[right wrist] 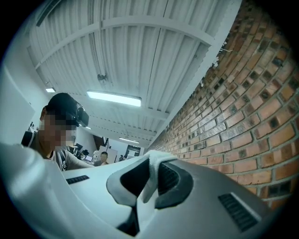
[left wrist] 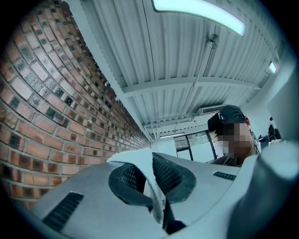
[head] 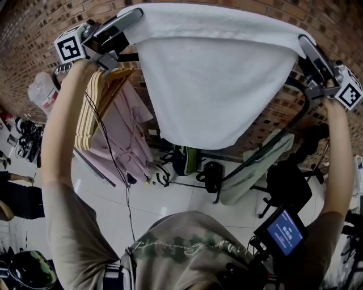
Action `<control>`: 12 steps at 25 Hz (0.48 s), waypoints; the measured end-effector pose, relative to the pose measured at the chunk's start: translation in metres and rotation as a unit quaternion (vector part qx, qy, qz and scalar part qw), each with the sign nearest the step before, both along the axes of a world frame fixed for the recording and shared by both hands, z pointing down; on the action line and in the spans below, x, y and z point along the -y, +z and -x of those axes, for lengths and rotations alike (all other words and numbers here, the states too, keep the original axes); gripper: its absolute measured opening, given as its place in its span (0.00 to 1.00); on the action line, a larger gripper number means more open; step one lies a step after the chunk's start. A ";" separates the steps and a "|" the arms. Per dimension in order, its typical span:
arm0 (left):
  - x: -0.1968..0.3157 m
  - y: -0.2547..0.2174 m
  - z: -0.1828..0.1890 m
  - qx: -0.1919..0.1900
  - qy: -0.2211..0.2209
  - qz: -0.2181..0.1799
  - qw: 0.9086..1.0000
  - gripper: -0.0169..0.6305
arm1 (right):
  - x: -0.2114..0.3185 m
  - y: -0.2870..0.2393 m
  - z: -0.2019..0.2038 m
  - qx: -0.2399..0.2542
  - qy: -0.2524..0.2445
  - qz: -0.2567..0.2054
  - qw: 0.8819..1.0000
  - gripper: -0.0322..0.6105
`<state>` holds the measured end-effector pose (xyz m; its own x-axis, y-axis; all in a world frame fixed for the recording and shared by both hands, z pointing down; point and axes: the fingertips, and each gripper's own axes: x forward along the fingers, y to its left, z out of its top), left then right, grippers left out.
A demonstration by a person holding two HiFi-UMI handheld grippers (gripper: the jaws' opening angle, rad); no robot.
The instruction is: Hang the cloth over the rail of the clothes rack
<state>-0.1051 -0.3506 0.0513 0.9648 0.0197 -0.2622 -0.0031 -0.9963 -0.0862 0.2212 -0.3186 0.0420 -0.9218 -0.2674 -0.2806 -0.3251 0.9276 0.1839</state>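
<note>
The brick wall point(head: 28, 39) fills the back; before it my white cloth point(head: 210, 79) hangs spread wide in front of the clothes rack point(head: 305, 110). My left gripper point(head: 133, 21) is clamped on one top corner, my right gripper point(head: 305, 46) on the other

A brick wall point(head: 34, 34) runs behind a bunch of wooden hangers point(head: 91, 113), with pink garments point(head: 122, 136) hanging just beside them. Lower right, a pale green garment point(head: 255, 170) droops near a black chair point(head: 286, 187) on the white tiled floor point(head: 170, 198). A small blue-lit screen point(head: 282, 232) shows nearer the camera, and a long ceiling lamp point(left wrist: 201, 11) glows overhead.
</note>
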 end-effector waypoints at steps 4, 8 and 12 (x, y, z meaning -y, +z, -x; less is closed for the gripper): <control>0.013 -0.004 0.000 0.002 -0.003 0.006 1.000 0.05 | 0.012 0.000 0.000 -0.008 0.003 0.005 1.000 0.08; 0.028 -0.010 -0.002 0.009 -0.018 0.006 1.000 0.05 | 0.025 -0.005 -0.003 -0.001 0.012 0.008 1.000 0.08; 0.044 -0.012 -0.003 0.008 -0.031 0.014 0.999 0.05 | 0.036 -0.008 -0.001 0.002 0.017 0.010 1.000 0.08</control>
<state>-0.1020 -0.3951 0.0392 0.9680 -0.0478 -0.2462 -0.0640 -0.9963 -0.0581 0.2222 -0.3547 0.0336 -0.9108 -0.3047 -0.2786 -0.3579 0.9191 0.1649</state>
